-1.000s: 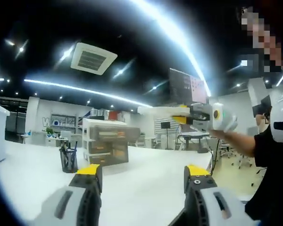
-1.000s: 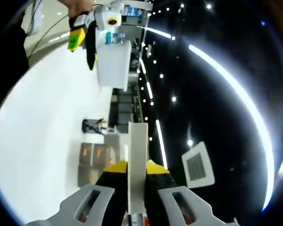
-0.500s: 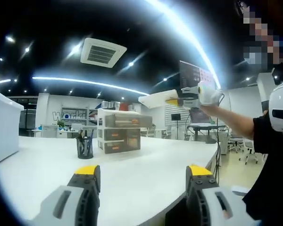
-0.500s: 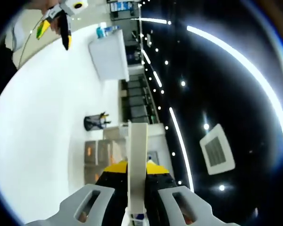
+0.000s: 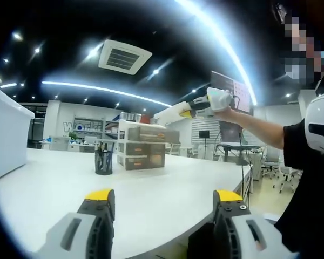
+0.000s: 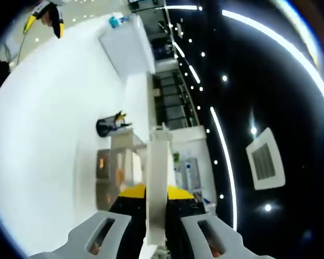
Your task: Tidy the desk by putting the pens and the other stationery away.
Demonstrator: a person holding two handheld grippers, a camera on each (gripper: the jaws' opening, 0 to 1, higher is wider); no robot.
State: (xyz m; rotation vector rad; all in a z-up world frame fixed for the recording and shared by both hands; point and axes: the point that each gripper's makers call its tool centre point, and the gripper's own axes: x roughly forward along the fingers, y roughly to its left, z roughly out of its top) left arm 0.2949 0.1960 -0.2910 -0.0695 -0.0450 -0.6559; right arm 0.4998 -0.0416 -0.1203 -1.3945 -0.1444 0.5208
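My left gripper [image 5: 163, 198] stands open low over the white desk [image 5: 167, 189], nothing between its yellow-tipped jaws. Farther back on the desk stand a black mesh pen holder [image 5: 103, 162] with pens in it and a small drawer unit [image 5: 143, 150]. A person's hand holds my right gripper [image 5: 190, 111] in the air above and to the right of the drawer unit, shut on a flat white piece [image 5: 170, 112]. In the rolled right gripper view my right gripper [image 6: 156, 195] clamps that flat white piece [image 6: 158, 167], seen edge-on, and the piece points at the drawer unit [image 6: 116, 168], with the pen holder [image 6: 109, 127] beside it.
A large white box [image 5: 5, 135] stands at the desk's left end, and the same white box [image 6: 130, 46] appears in the right gripper view. The left gripper [image 6: 46, 11] appears at that view's top left. The person's dark sleeve [image 5: 308, 178] is at the right, with office chairs beyond the desk edge.
The right gripper with the white piece has moved away from the left gripper and closer to the drawer unit. Both cameras have shifted; the left gripper stays open.
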